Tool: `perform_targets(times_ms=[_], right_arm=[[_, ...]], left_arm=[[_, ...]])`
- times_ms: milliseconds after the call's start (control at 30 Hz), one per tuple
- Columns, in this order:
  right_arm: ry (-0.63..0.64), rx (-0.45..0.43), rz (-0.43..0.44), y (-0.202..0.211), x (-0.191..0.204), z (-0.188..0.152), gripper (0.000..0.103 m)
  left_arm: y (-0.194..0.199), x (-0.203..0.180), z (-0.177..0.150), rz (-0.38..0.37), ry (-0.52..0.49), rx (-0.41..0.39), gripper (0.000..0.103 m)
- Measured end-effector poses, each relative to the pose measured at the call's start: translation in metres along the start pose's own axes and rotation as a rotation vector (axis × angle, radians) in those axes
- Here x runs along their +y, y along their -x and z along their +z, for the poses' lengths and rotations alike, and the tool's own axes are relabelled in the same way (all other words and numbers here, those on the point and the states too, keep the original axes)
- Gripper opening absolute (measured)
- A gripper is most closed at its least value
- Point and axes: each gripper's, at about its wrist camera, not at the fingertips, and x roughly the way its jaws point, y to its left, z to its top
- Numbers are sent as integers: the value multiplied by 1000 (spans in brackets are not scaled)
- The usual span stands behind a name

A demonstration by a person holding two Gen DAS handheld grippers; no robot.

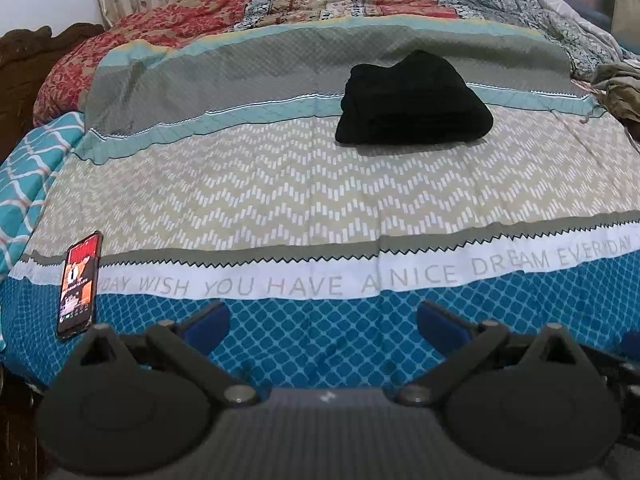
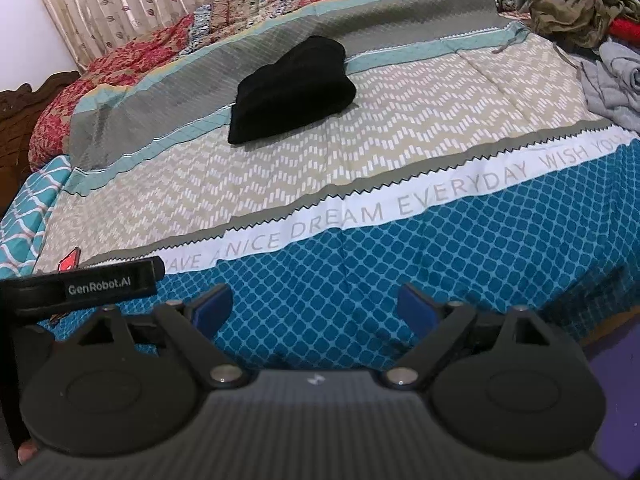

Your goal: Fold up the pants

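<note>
The black pants [image 1: 414, 100] lie folded in a compact bundle on the far half of the bed, over the grey and teal stripes; they also show in the right wrist view [image 2: 292, 90]. My left gripper [image 1: 324, 320] is open and empty, low over the bed's near blue-patterned edge, far from the pants. My right gripper [image 2: 316, 306] is open and empty too, over the same near edge, to the right of the left one. The left gripper's body [image 2: 80, 286] shows at the left of the right wrist view.
A phone [image 1: 79, 284] with a lit screen lies on the bedspread [image 1: 280, 200] near the left edge. Crumpled olive [image 2: 576, 4] and grey [image 2: 616, 84] clothes are piled at the bed's right side. A patterned quilt [image 1: 340, 0] and curtain lie beyond.
</note>
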Motion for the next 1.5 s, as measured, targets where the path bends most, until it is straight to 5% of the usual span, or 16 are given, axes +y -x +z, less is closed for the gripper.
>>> perform_targets(times_ms=[667, 1500], right_arm=[[-21, -29, -13, 3, -4, 3, 91], [-35, -11, -8, 0, -5, 3, 91]], left_arm=[[-1, 1, 0, 77, 1, -5, 103], [4, 1, 1, 25, 9, -7, 103]])
